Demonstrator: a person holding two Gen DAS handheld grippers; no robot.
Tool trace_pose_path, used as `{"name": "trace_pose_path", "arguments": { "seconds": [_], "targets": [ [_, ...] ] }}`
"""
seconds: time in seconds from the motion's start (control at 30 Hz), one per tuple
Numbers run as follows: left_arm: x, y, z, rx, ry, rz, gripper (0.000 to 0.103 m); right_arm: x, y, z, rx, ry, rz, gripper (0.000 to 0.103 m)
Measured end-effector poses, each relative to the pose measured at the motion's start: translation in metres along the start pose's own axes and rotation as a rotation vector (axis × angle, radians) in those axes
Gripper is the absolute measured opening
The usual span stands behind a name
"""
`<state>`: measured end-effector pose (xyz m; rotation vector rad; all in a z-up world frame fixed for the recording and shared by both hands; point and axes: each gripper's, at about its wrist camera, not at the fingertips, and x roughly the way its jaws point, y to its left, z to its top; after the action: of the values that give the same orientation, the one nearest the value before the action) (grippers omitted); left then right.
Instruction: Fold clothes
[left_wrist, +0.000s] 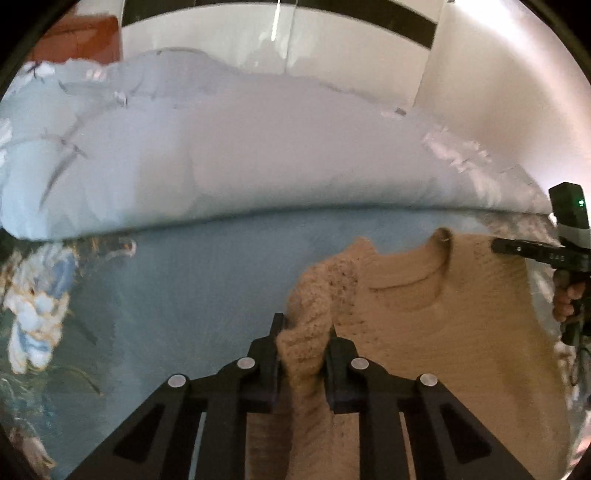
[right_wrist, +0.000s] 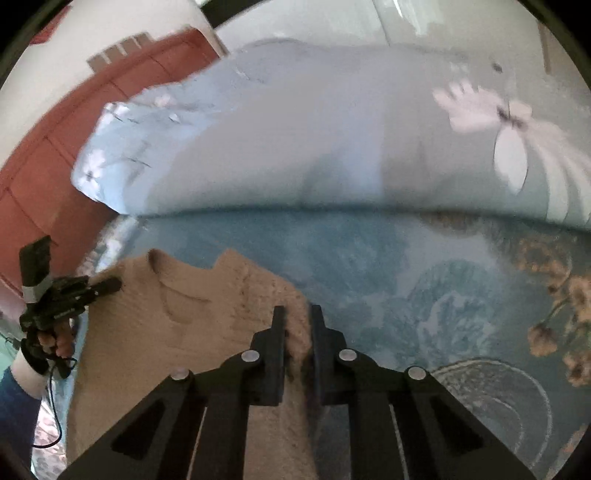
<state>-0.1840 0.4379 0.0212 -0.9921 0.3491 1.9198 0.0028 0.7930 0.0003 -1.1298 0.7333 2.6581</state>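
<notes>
A beige knitted sweater (left_wrist: 424, 314) lies on a blue floral bedsheet (left_wrist: 207, 280), neckline toward the far side. My left gripper (left_wrist: 303, 328) is shut on a bunched knit fold at the sweater's left shoulder. My right gripper (right_wrist: 297, 317) is shut on the sweater's right edge (right_wrist: 291, 295). The sweater also shows in the right wrist view (right_wrist: 155, 332). The right gripper shows at the sweater's right side in the left wrist view (left_wrist: 496, 245). The left gripper shows at the left in the right wrist view (right_wrist: 114, 285).
A puffy pale blue duvet (left_wrist: 258, 158) with flower prints lies heaped across the far side of the bed. White walls stand behind it. A red-brown floor (right_wrist: 44, 155) shows at the left in the right wrist view.
</notes>
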Motion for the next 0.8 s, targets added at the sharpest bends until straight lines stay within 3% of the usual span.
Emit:
{"name": "trace_pose_path", "arguments": {
  "seconds": [0.2, 0.43, 0.67, 0.8],
  "targets": [
    [-0.102, -0.027, -0.010, 0.051, -0.133, -0.020, 0.019, -0.089, 0.035, -0.011, -0.079, -0.156, 0.065, 0.012],
    [-0.189, -0.055, -0.081, 0.114, -0.205, 0.011, 0.019, -0.174, 0.061, -0.082, -0.124, -0.262, 0.117, 0.012],
    [-0.225, -0.095, -0.196, 0.178, -0.212, 0.043, 0.020, -0.199, 0.074, -0.183, -0.093, -0.231, 0.118, 0.012],
    [-0.221, -0.107, -0.246, 0.163, -0.139, 0.032, 0.020, -0.200, 0.080, -0.231, -0.074, -0.175, 0.100, 0.012]
  ]
}}
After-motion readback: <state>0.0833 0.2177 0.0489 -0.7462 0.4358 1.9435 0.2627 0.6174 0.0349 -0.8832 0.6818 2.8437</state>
